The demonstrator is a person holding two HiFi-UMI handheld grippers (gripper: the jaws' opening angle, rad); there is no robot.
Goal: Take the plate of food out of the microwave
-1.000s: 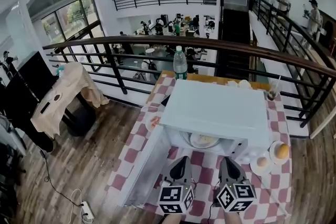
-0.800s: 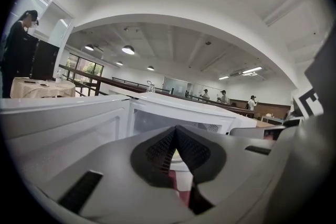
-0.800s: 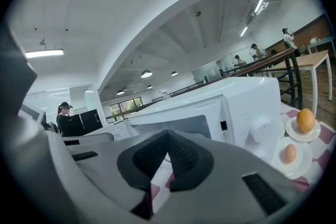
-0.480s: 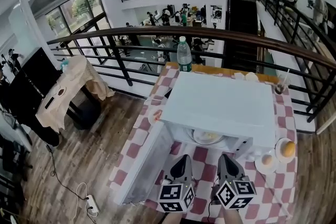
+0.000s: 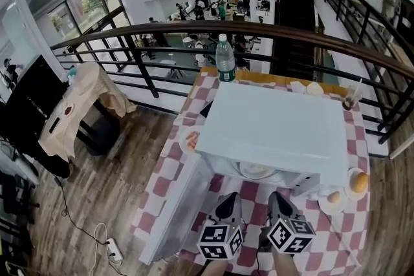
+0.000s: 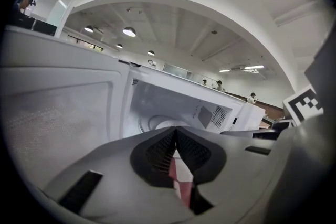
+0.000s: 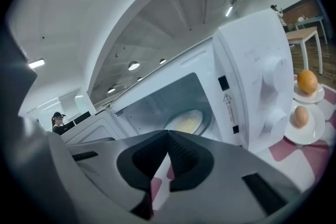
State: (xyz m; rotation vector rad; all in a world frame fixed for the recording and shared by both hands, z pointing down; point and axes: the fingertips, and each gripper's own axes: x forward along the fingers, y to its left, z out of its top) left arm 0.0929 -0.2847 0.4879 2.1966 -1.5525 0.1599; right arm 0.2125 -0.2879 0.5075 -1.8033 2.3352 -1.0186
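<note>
A white microwave (image 5: 275, 126) stands on the checked table with its door (image 5: 174, 210) swung open to the left. Inside its cavity lies a white plate of yellowish food (image 5: 257, 170), also visible as the plate of food (image 7: 185, 123) in the right gripper view. In the left gripper view only the plate's rim (image 6: 157, 124) shows above the jaws. My left gripper (image 5: 228, 205) and right gripper (image 5: 276, 202) hover side by side just in front of the opening, both shut and holding nothing.
The red-and-white checked tablecloth (image 5: 162, 168) covers the table. Two small plates sit right of the microwave, one with an egg (image 5: 333, 197) and one with an orange (image 5: 359, 182). A water bottle (image 5: 225, 61) stands behind it. A railing (image 5: 129, 42) runs beyond the table.
The head view has shifted slightly, so the microwave sits a little lower in frame. Both grippers stay in front of the opening, having barely moved.
</note>
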